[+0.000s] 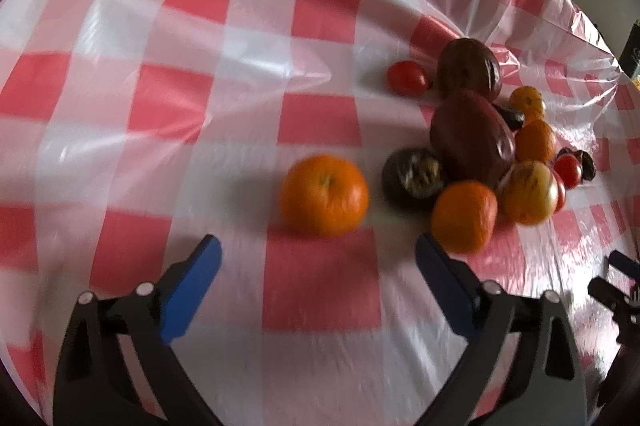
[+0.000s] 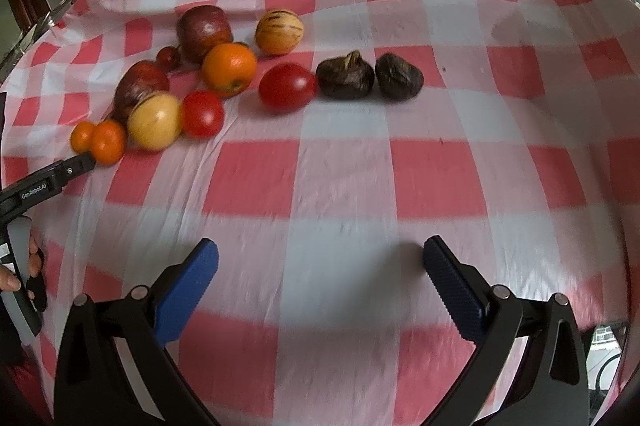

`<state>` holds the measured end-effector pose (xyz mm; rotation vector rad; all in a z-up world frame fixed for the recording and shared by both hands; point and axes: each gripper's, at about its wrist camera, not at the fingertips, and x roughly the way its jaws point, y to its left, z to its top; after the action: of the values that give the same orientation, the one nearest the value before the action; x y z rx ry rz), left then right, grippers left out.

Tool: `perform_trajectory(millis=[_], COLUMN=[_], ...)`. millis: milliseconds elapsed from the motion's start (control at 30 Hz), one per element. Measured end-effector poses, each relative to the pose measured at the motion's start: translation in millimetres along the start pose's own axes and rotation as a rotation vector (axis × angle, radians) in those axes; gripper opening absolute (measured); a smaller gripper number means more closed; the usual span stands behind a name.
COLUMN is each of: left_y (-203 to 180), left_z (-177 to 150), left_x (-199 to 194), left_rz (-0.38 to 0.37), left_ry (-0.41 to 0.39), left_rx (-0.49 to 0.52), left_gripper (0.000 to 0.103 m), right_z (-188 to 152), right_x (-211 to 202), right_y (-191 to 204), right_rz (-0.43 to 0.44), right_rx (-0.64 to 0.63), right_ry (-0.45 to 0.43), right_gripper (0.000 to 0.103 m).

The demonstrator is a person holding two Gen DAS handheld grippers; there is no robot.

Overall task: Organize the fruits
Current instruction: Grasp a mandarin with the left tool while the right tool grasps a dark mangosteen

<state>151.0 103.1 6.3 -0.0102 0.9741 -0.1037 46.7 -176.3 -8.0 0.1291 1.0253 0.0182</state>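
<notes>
On the checked cloth, an orange is sitting left of the pile — firm, rollable, best gripped across its middle; the left gripper and right gripper are gaping wide, holding nothing.

Red-and-white checked tablecloth; orange mandarin; yellow striped melon.

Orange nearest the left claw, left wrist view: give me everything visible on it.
The orange is round, bright orange, with a dimpled-looking peel and a small greenish stem scar facing up and slightly toward the camera. It looks whole and unmarked, though the picture is a bit blurred. It sits on the red and white checked tablecloth, apart from the fruit cluster to its right, with a gap to the dark wrinkled fruit. The left claw is open just before it; neither finger touches it.
</notes>
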Motion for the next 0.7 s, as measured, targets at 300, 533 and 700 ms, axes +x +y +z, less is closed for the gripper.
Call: perform_trajectory(millis=[300,533,700], left_y=[-0.4,12.5,21.7], left_z=[7.2,-4.7,-12.6], left_x=[0.1,-23.7,-48.8], left_rz=[0.002,-0.036,-0.058], left_ry=[-0.040,-0.080,-0.122], left_rx=[0.046,0.009,-0.023], left_gripper=[0.043,0.043,0.043], right_z=[52.9,74.6,88.8], right_x=[28.2,41.4,48.7], right_y=[-39.4,-52.2,-59.1], right_rz=[-0.036,-0.120,-0.149], right_rx=[0.119,0.099,0.076], right_ry=[-0.028,-0.022,-0.030], right_gripper=[0.097,0.085,0.071])
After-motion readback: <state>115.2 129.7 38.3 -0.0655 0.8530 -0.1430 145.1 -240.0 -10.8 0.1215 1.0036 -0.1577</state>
